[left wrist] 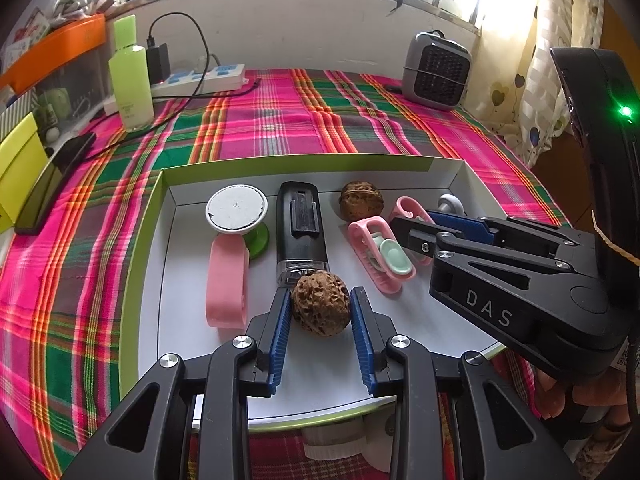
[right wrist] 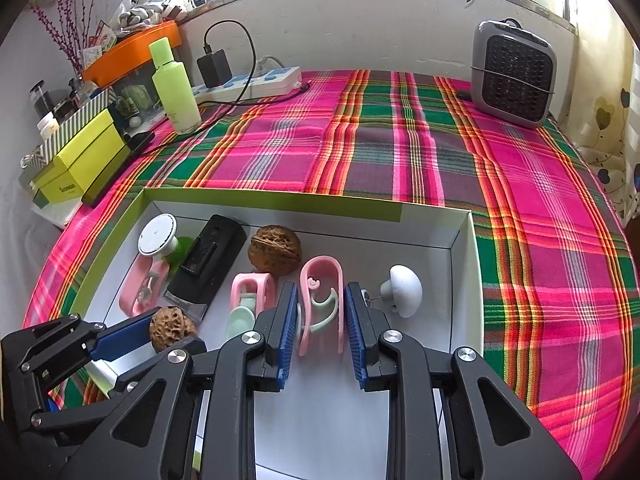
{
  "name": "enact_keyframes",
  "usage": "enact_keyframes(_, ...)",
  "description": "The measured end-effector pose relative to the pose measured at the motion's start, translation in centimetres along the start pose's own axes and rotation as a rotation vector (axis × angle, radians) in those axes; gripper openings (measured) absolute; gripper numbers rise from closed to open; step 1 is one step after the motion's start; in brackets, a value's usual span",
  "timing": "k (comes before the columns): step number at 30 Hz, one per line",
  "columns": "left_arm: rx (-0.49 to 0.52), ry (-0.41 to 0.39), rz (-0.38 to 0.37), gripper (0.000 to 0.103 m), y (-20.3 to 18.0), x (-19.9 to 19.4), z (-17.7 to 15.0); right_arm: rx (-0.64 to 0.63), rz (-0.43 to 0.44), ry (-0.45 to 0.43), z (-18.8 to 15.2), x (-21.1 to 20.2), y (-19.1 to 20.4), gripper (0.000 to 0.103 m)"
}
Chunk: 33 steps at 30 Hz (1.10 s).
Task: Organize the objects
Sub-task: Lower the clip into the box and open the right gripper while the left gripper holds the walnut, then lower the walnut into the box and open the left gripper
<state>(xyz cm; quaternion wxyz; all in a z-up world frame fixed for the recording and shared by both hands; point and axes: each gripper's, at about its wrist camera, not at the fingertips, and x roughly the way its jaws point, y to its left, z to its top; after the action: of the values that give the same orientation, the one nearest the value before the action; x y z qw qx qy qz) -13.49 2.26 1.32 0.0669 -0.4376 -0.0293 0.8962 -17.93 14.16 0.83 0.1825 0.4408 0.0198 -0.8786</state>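
A white box lid with green rim (left wrist: 140, 216) (right wrist: 466, 236) holds small objects. My left gripper (left wrist: 320, 310) stands open around a rough brown walnut (left wrist: 320, 307), its blue pads not pressing it; the walnut also shows in the right wrist view (right wrist: 170, 330). My right gripper (right wrist: 322, 312) stands open around a pink clip (right wrist: 322, 280), pads beside it. A second walnut (left wrist: 361, 201) (right wrist: 274, 256), a black device (left wrist: 301, 232) (right wrist: 210, 266), another pink clip with a mint part (left wrist: 380, 254) (right wrist: 250, 300), a pink holder (left wrist: 227, 280), a white-topped green spool (left wrist: 237, 208) and a white knob (right wrist: 402, 290) lie in the box.
The box sits on a pink and green plaid cloth (right wrist: 400, 152). A green bottle (left wrist: 130, 76), power strip (left wrist: 200, 78) with charger, yellow boxes (right wrist: 80, 160) and a black phone (left wrist: 52, 184) stand at left. A grey heater (right wrist: 512, 74) stands at back right.
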Motion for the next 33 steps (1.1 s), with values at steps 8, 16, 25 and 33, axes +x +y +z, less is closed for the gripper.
enact_keyframes(8,0.002,0.0,0.001,0.029,0.0,0.0,0.0,-0.013,-0.01,-0.001,-0.1,0.1,0.2,0.026)
enact_keyframes(16,-0.004,0.004,0.012,0.037,0.2,-0.1,-0.2,-0.021,-0.004,-0.003,-0.3,-0.2,0.5,0.033)
enact_keyframes(25,-0.006,-0.001,0.017,0.039,0.2,-0.8,-0.4,-0.017,-0.004,-0.017,-0.4,-0.8,0.5,0.035)
enact_keyframes(33,-0.006,-0.019,0.02,0.04,-0.1,-1.8,-0.5,-0.006,0.001,-0.04,-0.5,-1.9,0.7,0.036)
